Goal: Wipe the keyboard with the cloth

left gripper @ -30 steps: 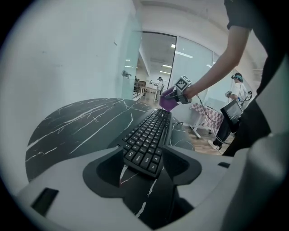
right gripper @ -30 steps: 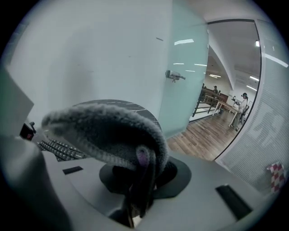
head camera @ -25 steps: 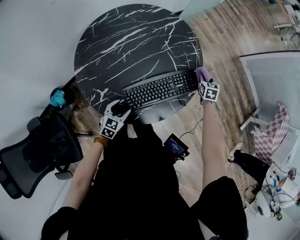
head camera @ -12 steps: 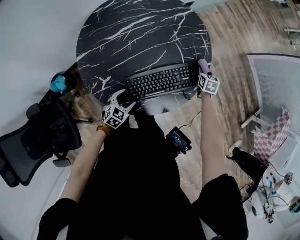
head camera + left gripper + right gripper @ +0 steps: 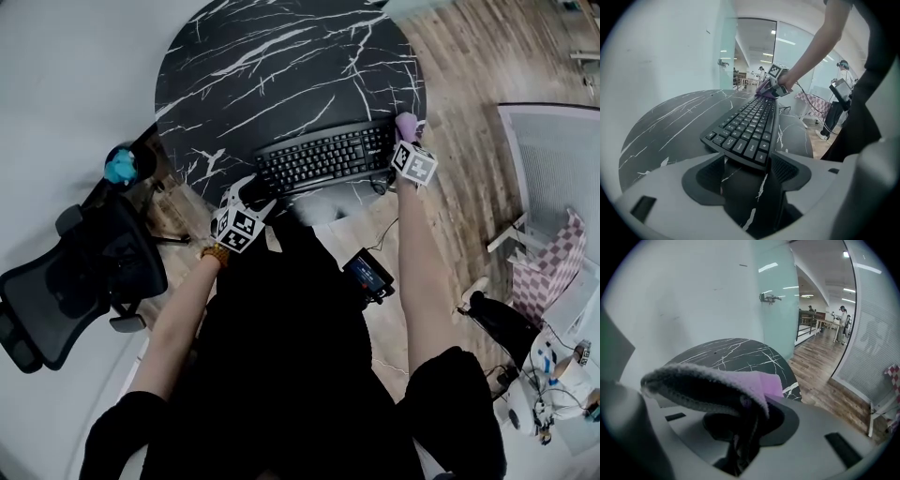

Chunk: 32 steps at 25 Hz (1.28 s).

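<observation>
Reaching from the near side, the left tool (image 5: 251,195) stands at the left end of the black computer keyboard (image 5: 323,157). Its jaws are spread wide, and the left gripper view shows that end of the keyboard just between their tips, with neither pad pressing on it. The keyboard lies along the near edge of the round black bench with white marble veining (image 5: 272,66), its right end close to the rim. The right tool (image 5: 409,142) is at that end, its jaws clamped on the folded lilac fleece cloth (image 5: 406,125), which bulges out over them in the right gripper view. Beyond the keyboard the bench top is bare dark marble out to its far rim. A black mesh office chair (image 5: 75,291) stands just off the bench's left edge, and wooden plank floor (image 5: 469,56) lies open on the right.
</observation>
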Tool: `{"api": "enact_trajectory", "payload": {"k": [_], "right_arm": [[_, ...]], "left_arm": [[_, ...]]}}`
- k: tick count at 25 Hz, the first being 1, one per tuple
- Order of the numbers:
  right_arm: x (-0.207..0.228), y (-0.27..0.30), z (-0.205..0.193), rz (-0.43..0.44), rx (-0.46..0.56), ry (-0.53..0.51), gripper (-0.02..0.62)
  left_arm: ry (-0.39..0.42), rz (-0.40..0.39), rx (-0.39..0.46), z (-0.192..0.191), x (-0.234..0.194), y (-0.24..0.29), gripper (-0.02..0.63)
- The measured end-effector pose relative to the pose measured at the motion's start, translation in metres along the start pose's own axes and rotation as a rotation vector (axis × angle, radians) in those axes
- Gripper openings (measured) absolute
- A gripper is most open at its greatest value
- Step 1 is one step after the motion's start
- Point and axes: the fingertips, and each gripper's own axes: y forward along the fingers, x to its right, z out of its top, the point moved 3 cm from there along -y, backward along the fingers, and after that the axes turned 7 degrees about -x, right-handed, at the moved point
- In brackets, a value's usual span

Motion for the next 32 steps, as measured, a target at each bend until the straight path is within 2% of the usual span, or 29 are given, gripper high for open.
{"api": "enact_trajectory", "payload": {"k": [8, 19, 23, 28, 32], "right_arm": [[-0.017, -0.001, -0.006, -0.011, 0.018, 0.014, 0.08], [-0.036, -0.009, -0.021, 0.027, 0.037, 0.066, 0.08], [-0.051, -0.011, -0.028, 0.046, 0.035, 0.037, 0.08], [-0.061, -0.012, -0.037, 0.061, 0.035, 0.071, 0.08], [-0.073, -0.012, -0.047, 0.068, 0.034, 0.054, 0.08]], "left_arm": [[0.012, -0.006, 0.009, -0.001, -0.001, 0.001, 0.305], [0.015, 0.01, 0.034, -0.001, 0.001, 0.002, 0.307], [0.016, 0.016, 0.037, -0.002, 0.001, 0.002, 0.31], [0.013, 0.018, 0.042, -0.004, 0.002, 0.003, 0.31], [0.024, 0.016, 0.038, -0.004, 0.003, 0.002, 0.31]]}}
